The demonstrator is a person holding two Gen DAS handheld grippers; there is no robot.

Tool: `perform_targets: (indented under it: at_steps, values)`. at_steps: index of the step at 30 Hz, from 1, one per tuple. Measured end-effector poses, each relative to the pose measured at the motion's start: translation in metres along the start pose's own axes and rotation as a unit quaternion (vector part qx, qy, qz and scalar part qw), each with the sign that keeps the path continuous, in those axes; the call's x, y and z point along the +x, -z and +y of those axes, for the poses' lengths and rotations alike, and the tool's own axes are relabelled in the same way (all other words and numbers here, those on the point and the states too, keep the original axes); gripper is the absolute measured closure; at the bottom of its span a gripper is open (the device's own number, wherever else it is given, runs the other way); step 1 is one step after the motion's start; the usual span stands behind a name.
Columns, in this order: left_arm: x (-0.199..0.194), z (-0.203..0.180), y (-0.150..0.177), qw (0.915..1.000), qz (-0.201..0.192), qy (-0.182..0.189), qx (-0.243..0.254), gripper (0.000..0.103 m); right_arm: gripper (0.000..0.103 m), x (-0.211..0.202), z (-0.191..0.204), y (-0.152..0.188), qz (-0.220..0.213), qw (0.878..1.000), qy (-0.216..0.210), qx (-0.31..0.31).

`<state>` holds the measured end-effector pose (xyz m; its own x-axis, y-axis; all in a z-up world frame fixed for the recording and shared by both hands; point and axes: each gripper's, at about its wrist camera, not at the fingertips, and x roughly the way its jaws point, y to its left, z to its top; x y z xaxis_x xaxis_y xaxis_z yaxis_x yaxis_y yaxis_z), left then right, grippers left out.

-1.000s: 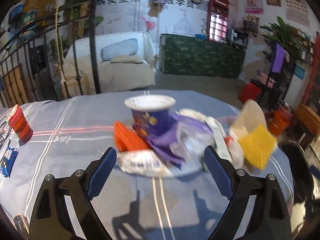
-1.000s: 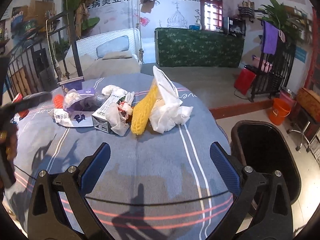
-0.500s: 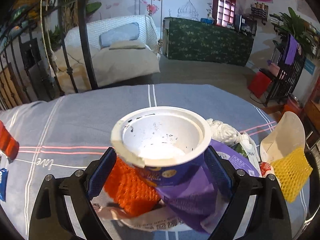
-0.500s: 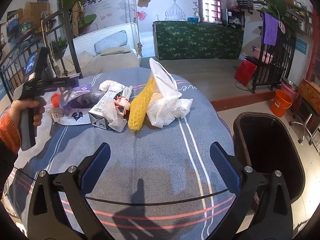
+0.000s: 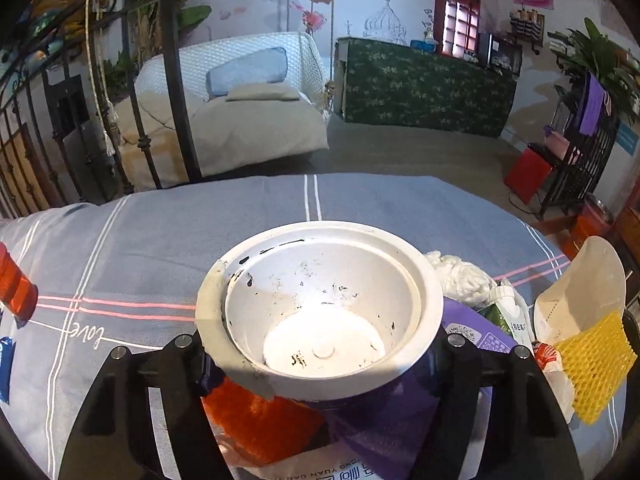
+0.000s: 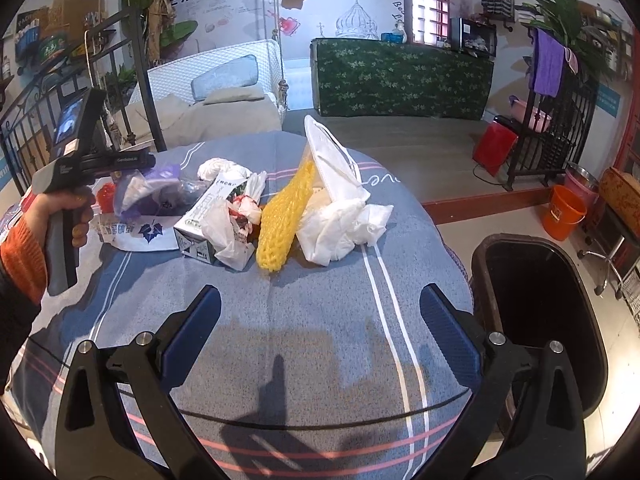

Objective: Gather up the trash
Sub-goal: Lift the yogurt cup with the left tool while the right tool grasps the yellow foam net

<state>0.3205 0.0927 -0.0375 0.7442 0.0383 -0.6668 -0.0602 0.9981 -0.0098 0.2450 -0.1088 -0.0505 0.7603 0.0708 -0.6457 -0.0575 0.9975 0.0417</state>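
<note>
Black arms of the left gripper flank an empty instant-noodle cup. The jaws have just been closing and now sit against the cup's purple wall under its wide white rim — clenched on it, as far as the left wrist view shows, though the rim hides the pads themselves. The cup stands upright on the trash heap, its white inside speckled with dark crumbs. Directly beneath it lie an orange foam fruit net and a purple wrapper, both on a white printed bag. To the right of the cup are a wad of white tissue, a small carton and a yellow foam net leaning against a white paper pouch.

From the right wrist, the right gripper hangs released over bare cloth — blue pads wide apart, nothing between them. Ahead of it the heap spreads across the round table's grey-blue striped tablecloth. At the left edge a hand in an orange cuff holds the other gripper's handle. A black trash bin stands open on the floor just beside the table's right edge.
</note>
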Motion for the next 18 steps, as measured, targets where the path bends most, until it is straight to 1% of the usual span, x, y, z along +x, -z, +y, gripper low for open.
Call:
perform_targets:
  at_steps: [6,8,12,16,18]
  values:
    - [-0.032,0.009,0.001,0.9992,-0.033,-0.006,-0.024,0.033,0.005,0.007,0.001,-0.016,-0.008,1.0,-0.022,0.007]
    - [-0.044,0.009,0.004,0.9985,-0.047,-0.01,-0.024,0.033,0.005,0.011,0.005,-0.023,-0.014,0.999,-0.031,0.001]
    - [-0.071,0.005,0.013,0.9974,-0.07,-0.004,-0.02,0.033,0.006,0.029,0.014,-0.039,-0.012,0.999,-0.041,0.003]
    - [-0.086,-0.001,0.022,0.9964,-0.083,-0.001,-0.018,0.033,0.02,0.049,0.019,-0.051,0.002,0.999,-0.043,0.006]
    - [-0.091,0.001,0.03,0.9963,-0.084,0.001,-0.018,0.033,0.022,0.058,0.02,-0.057,0.007,0.999,-0.04,0.008]
